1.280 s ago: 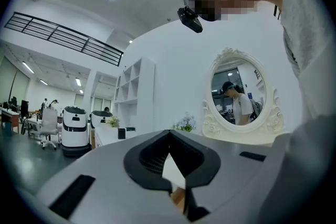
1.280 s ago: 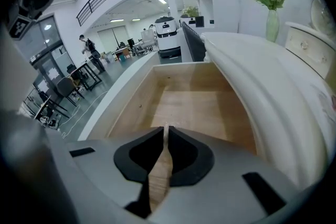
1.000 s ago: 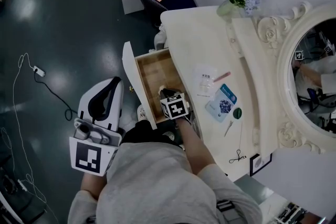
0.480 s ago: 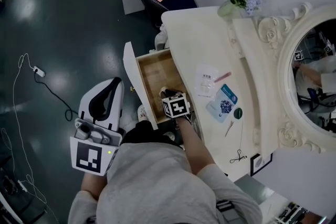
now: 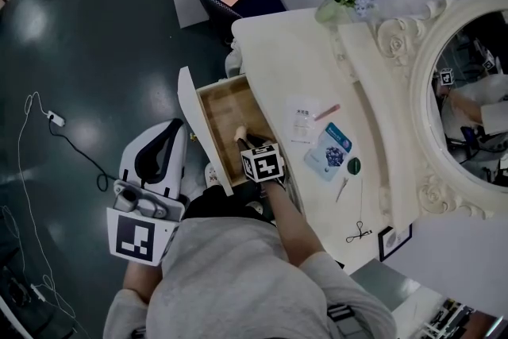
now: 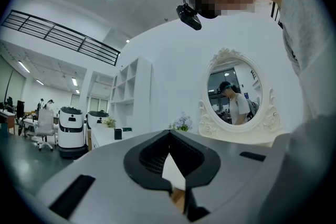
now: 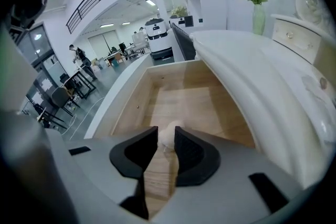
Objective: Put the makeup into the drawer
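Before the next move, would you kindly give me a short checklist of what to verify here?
1. The drawer is pulled out: ok.
2. The pale rounded piece is inside the drawer: ok.
3. The right gripper has let go: not ok; its fingers are opening, with the piece between their tips.
4. The left gripper is empty and clear of the vanity: ok; it is shut on nothing, off to the side.
5. All makeup is stowed: not ok; the blue packet and white sachet lie on the vanity.
6. There is room left in the drawer: ok; bare wood shows beyond the piece.
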The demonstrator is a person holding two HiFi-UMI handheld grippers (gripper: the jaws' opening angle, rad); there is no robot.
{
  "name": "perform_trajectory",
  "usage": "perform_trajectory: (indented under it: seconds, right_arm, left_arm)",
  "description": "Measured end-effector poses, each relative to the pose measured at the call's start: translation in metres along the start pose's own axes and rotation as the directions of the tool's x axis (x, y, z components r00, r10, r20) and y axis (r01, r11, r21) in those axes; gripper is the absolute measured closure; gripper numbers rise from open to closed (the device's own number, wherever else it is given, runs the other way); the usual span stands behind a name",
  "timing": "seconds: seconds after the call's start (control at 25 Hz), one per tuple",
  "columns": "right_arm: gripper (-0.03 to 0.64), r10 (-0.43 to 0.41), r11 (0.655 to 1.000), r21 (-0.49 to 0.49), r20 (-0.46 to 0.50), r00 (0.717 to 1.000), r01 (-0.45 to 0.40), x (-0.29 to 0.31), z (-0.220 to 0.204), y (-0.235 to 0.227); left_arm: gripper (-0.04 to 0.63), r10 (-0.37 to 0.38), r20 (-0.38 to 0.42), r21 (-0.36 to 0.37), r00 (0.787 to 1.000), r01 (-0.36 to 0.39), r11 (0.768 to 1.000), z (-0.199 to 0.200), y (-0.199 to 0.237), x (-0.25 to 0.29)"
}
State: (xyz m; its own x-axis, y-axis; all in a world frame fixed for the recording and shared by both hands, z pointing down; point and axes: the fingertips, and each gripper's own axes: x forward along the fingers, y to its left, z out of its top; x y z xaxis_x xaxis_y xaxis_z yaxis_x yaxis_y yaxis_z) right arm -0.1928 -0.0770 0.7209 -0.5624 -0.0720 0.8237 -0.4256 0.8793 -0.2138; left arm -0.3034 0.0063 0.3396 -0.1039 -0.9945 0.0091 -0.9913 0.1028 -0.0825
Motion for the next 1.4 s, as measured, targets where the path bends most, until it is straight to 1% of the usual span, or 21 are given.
perform_trajectory:
  seconds: [0.04,0.08,0.16,0.24,0.32,0.4,0.52,0.64,0.72,0.84,0.88,1.0,1.04,1.24,1.4]
  right_arm:
    - [0.526,-0.003,1.0,0.002,0.01,1.0,0.003,-0.003,0.001,0.0]
    - [0.572,-0.002,1.0,0.002,0.022,1.0,0.002,-0.007,0.003,0.001]
    - [0.588,0.009,1.0,-0.007,0.05,0.999,-0.009,-0.015,0.007,0.003]
    - [0.594,0.003,1.0,-0.029,0.086,0.996,-0.001,-0.025,0.014,0.005]
    - [0.595,-0.014,0.998,-0.052,0.129,0.992,0.021,-0.035,0.021,0.005]
    - [0.595,-0.025,0.998,-0.056,0.178,0.984,0.036,-0.048,0.028,0.005]
    - [0.595,-0.037,0.998,-0.039,0.259,0.965,0.048,-0.069,0.038,0.004]
    - [0.595,-0.034,0.999,-0.022,0.344,0.938,0.045,-0.093,0.047,0.003]
    - [0.595,-0.038,0.999,-0.012,0.393,0.919,0.046,-0.109,0.052,0.002]
    - [0.595,-0.05,0.999,0.004,0.454,0.889,0.054,-0.131,0.057,-0.001]
    - [0.595,-0.054,0.998,0.011,0.472,0.88,0.055,-0.139,0.058,-0.001]
    - [0.595,-0.063,0.998,0.024,0.52,0.852,0.059,-0.16,0.062,-0.004]
    - [0.595,-0.066,0.998,0.027,0.534,0.843,0.06,-0.166,0.062,-0.005]
    - [0.595,-0.089,0.996,0.056,0.604,0.792,0.07,-0.202,0.067,-0.012]
    - [0.595,-0.116,0.993,0.06,0.652,0.749,0.101,-0.232,0.071,-0.018]
  left_arm:
    - [0.581,-0.004,0.0,0.003,1.0,0.004,1.0,0.0,-0.002,0.0]
    - [0.581,-0.007,0.002,0.003,1.0,0.007,1.0,0.001,-0.004,0.001]
    - [0.581,0.003,0.025,-0.01,1.0,-0.002,1.0,0.007,-0.007,0.003]
    - [0.581,0.022,0.061,-0.035,0.998,-0.02,0.999,0.017,-0.008,0.007]
    - [0.581,0.02,0.075,-0.039,0.997,-0.017,0.999,0.021,-0.012,0.008]
    - [0.581,0.008,0.079,-0.036,0.997,-0.005,0.999,0.023,-0.017,0.009]
    - [0.581,-0.025,0.062,-0.021,0.998,0.027,0.999,0.02,-0.028,0.009]
    - [0.581,-0.027,0.08,-0.04,0.996,0.03,0.999,0.026,-0.035,0.012]
    - [0.581,-0.037,0.079,-0.046,0.996,0.041,0.998,0.027,-0.041,0.014]
    - [0.581,-0.085,0.043,-0.016,0.995,0.086,0.996,0.019,-0.054,0.014]
    - [0.581,-0.095,0.042,-0.011,0.995,0.096,0.995,0.019,-0.057,0.015]
    - [0.581,-0.089,0.097,-0.041,0.991,0.093,0.995,0.031,-0.065,0.021]
    - [0.581,-0.091,0.099,-0.045,0.991,0.096,0.994,0.032,-0.068,0.022]
    - [0.581,-0.154,0.037,-0.005,0.987,0.154,0.988,0.02,-0.086,0.023]
    - [0.581,-0.189,0.027,0.008,0.982,0.189,0.982,0.019,-0.099,0.027]
